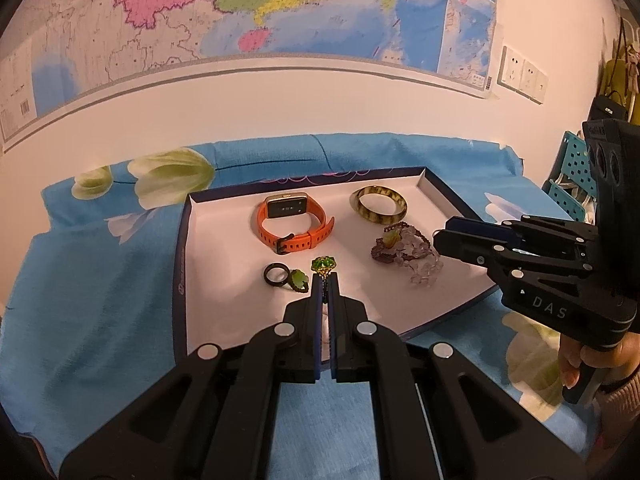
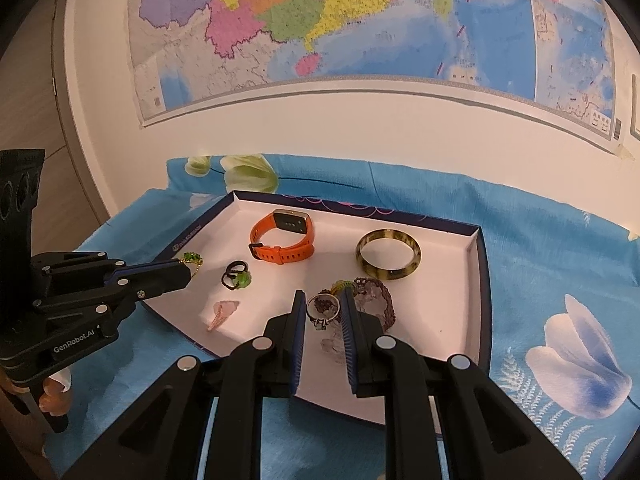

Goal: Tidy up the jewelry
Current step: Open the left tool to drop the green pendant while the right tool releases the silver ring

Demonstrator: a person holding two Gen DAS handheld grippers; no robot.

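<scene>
A shallow white tray (image 1: 224, 292) with a dark blue rim (image 2: 482, 280) lies on a blue floral cloth. In it are an orange watch (image 1: 294, 224), a mottled bangle (image 1: 378, 204), a black ring beside a green pendant (image 1: 286, 278), and a heap of purple bead bracelets (image 1: 404, 250). My left gripper (image 1: 327, 280) is shut on a green-stoned gold ring (image 1: 324, 266), held above the tray's near edge; it also shows in the right wrist view (image 2: 192, 259). My right gripper (image 2: 323, 300) is shut on a silver ring (image 2: 322, 308) above the bead heap.
A small pink ornament (image 2: 222, 312) lies in the tray near its front left edge. A wall with a large map (image 1: 240, 12) stands close behind the table. A wall socket (image 1: 522, 74) and a perforated blue rack (image 1: 572, 184) are at the right.
</scene>
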